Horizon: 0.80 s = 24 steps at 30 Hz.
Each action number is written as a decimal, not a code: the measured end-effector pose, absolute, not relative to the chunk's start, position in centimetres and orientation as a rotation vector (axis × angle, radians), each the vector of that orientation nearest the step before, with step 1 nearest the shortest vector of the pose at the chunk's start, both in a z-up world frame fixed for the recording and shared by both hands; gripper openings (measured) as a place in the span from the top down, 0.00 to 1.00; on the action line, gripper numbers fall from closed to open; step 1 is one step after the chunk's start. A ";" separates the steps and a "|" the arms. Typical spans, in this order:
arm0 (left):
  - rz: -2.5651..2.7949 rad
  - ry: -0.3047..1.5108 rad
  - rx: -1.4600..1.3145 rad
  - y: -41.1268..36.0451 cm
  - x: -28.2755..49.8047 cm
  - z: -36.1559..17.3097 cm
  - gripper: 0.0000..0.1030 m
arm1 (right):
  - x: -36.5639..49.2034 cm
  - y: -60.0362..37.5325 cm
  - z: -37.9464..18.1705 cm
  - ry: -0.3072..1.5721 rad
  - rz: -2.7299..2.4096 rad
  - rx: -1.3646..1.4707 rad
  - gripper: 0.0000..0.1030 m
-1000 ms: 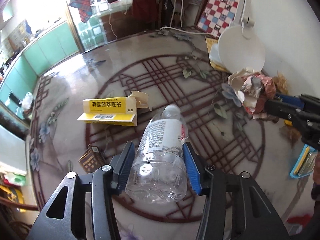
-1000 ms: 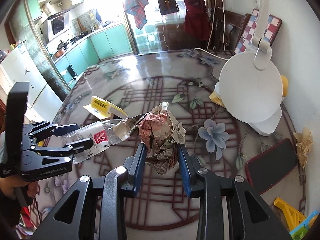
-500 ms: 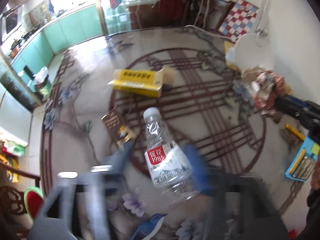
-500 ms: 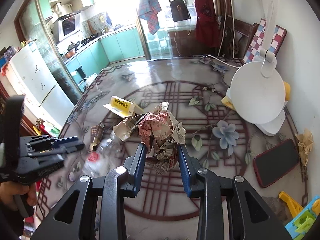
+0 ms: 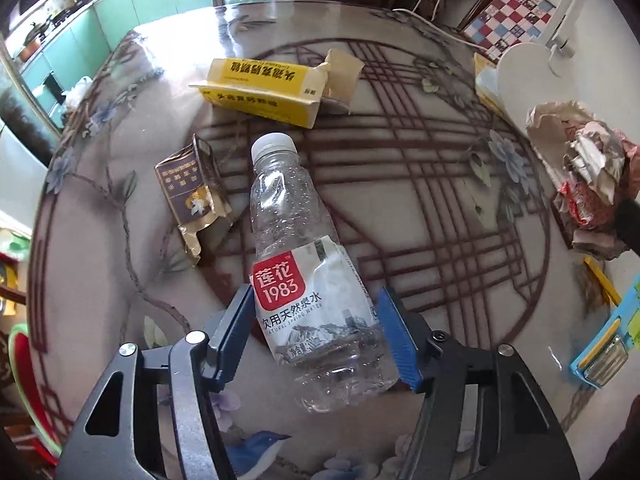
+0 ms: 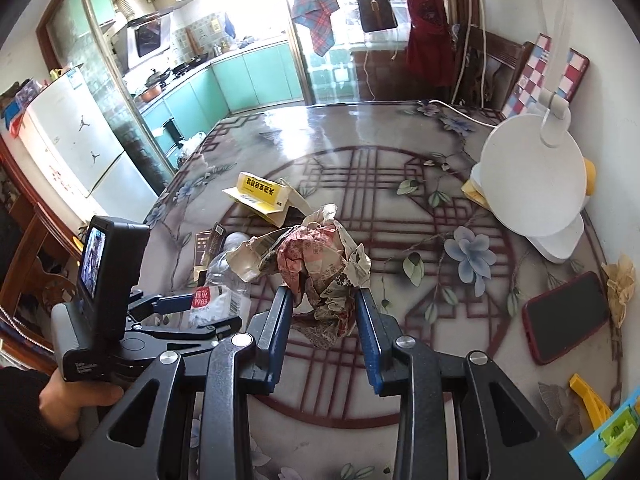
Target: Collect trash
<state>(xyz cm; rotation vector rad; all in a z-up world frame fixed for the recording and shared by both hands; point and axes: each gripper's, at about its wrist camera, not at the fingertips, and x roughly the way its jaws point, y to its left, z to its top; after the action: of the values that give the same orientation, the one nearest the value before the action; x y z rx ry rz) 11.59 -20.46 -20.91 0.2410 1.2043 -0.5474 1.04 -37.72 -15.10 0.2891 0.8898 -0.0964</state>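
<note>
My left gripper point(image 5: 320, 332) is shut on a clear empty plastic bottle point(image 5: 304, 264) with a red-and-white label, cap pointing away, held above the table. It also shows in the right wrist view point(image 6: 216, 296). My right gripper point(image 6: 324, 332) is shut on a crumpled wad of printed paper point(image 6: 320, 268), which also shows at the right edge of the left wrist view point(image 5: 588, 184). On the table lie a torn yellow carton point(image 5: 268, 88) and a crushed dark small box point(image 5: 192, 192).
The round glass-topped table point(image 6: 400, 184) also bears a white lamp base point(image 6: 532, 188), a red phone point(image 6: 564, 316), a crumpled tissue point(image 6: 620, 284) and colourful plastic items point(image 6: 600, 420) at the right. A wall stands on the right.
My left gripper has swung and tilted with the bottle; its label now faces up and the view looks further down at the table. My right gripper has risen slightly with the paper wad.
</note>
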 end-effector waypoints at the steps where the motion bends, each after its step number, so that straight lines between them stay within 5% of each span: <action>1: -0.550 1.193 0.238 -20.4 11.4 -20.5 0.51 | 0.9 -37.8 -15.0 0.885 -0.099 0.292 0.71; 9: -0.525 1.034 0.205 -18.6 9.8 -15.1 0.55 | 0.5 -37.0 -14.0 0.844 -0.091 0.292 0.71; 10: -0.528 1.010 0.198 -18.3 9.5 -14.2 0.99 | 0.5 -36.9 -13.8 0.836 -0.089 0.292 0.71; 19: -0.505 0.957 0.183 -16.4 9.1 -12.0 1.00 | 0.7 -34.7 -12.7 0.808 -0.047 0.275 0.71; 21: -0.496 1.006 0.213 -16.3 9.6 -13.2 0.80 | 0.6 -34.5 -12.8 0.811 -0.042 0.276 0.71; 22: -0.490 1.032 0.222 -16.3 9.9 -13.9 0.33 | 0.6 -34.4 -12.9 0.813 -0.042 0.278 0.71; 23: -0.484 1.036 0.224 -16.3 10.0 -14.4 0.02 | 0.6 -34.3 -13.0 0.817 -0.041 0.280 0.71; 24: -0.489 1.020 0.216 -16.2 10.0 -14.9 0.02 | 0.5 -34.2 -13.1 0.821 -0.040 0.282 0.71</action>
<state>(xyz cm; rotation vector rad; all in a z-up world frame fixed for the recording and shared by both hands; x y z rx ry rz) 10.00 -16.23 -14.92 0.2158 1.0200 -0.4886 0.53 -34.24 -13.15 0.2819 0.8206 -0.0397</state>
